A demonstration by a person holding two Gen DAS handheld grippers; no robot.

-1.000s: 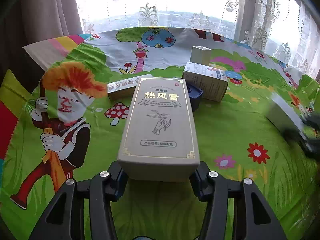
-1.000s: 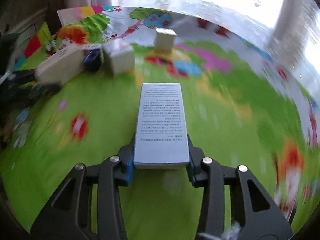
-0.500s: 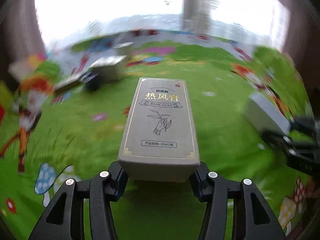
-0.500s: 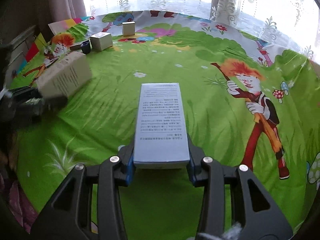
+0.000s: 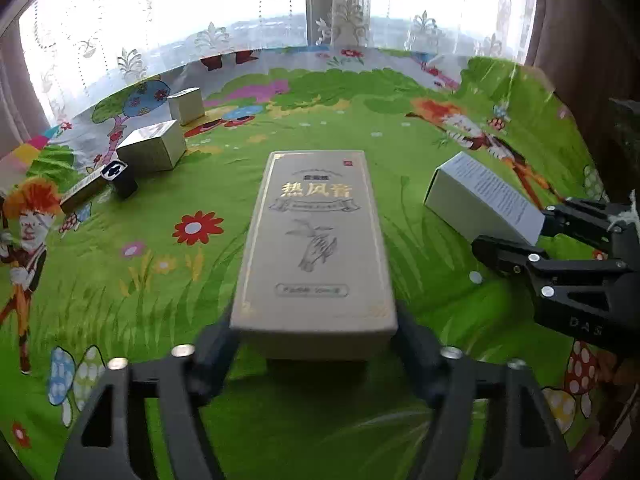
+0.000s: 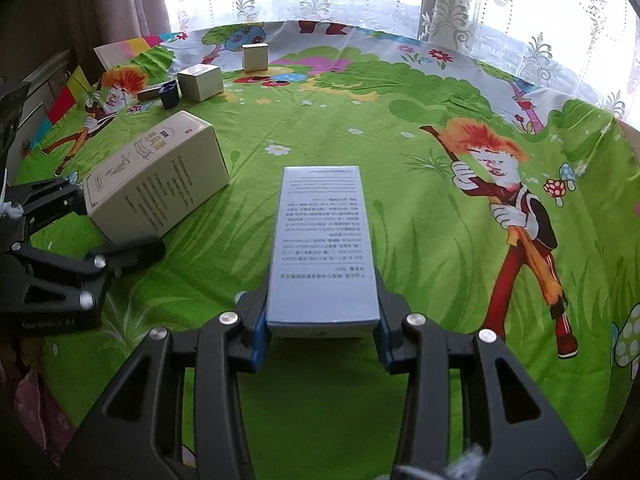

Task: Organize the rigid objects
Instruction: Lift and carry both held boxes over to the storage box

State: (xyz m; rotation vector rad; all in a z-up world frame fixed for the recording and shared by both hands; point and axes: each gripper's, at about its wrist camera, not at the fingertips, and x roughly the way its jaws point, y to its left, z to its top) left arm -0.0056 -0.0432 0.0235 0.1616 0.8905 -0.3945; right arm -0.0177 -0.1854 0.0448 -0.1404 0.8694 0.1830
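Left claw [image 5: 314, 344] first: jaws just opened, now apart, pads blurred and off the sides of the beige box [image 5: 316, 240], which sits between them. Right claw [image 6: 322, 328] clamped on the white box [image 6: 324, 240], blue pads tight against both long sides at its near end.

Underneath everything, a green cartoon cloth [image 6: 360, 128] with flowers, mushrooms and orange-haired figures. Behind it, lace curtains [image 5: 240, 20] over a bright window.

Beige box: long, gold lettering on top, pointing away from the left claw. Seen from the right wrist, far end down on the cloth. Cannot tell whether the near end rests there too.

White box: narrower, printed text on its top face, pointing away from the right claw, front end close above the cloth. Just to the right of the beige box, apart from it, the two roughly side by side.

Well apart from both, at the far left of the cloth, a cluster of smaller things: a pale box on its side [image 5: 150, 148], another pale box upright [image 5: 186, 105] behind it, a flat long box [image 5: 82, 194], and a small dark box [image 5: 120, 178] touching that one's end.
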